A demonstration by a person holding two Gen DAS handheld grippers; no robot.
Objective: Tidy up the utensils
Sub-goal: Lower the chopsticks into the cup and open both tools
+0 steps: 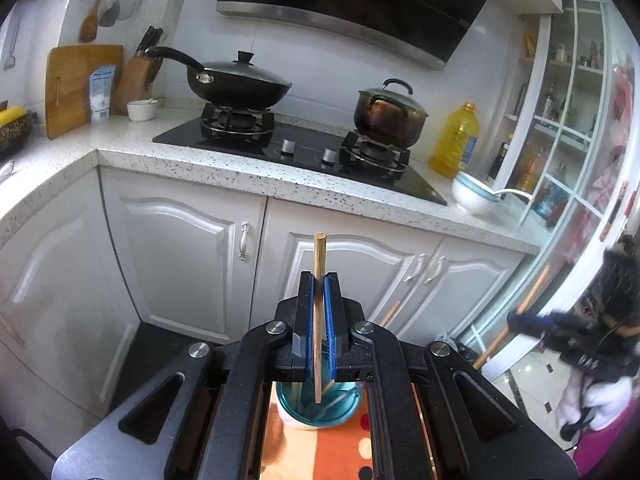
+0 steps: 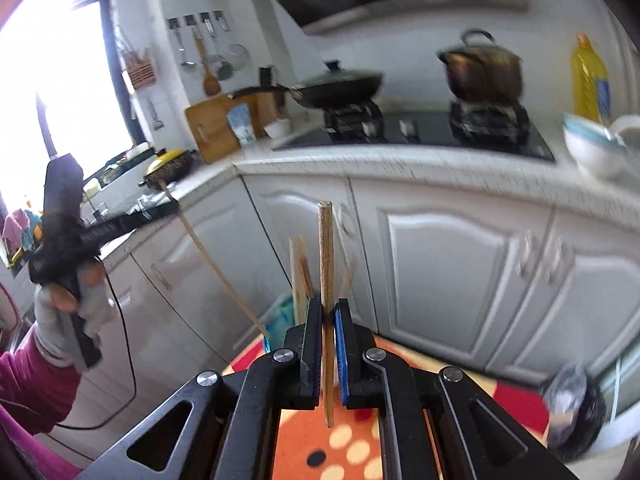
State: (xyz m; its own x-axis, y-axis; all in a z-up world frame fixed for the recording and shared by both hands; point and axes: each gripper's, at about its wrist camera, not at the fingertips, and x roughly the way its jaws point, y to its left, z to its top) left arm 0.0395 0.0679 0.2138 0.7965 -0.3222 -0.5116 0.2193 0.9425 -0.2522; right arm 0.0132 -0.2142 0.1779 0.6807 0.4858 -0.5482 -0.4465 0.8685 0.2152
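Above the cup (image 1: 320,408), both grippers clamp upright chopsticks.

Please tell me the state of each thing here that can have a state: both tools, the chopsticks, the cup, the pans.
left tool: shut on a chopstick
left chopstick: upright, lower end over the teal cup
right tool: shut on a chopstick
right chopstick: upright, gripped
teal cup: open, utensils inside
black pan: lid on
brown pot: lid on
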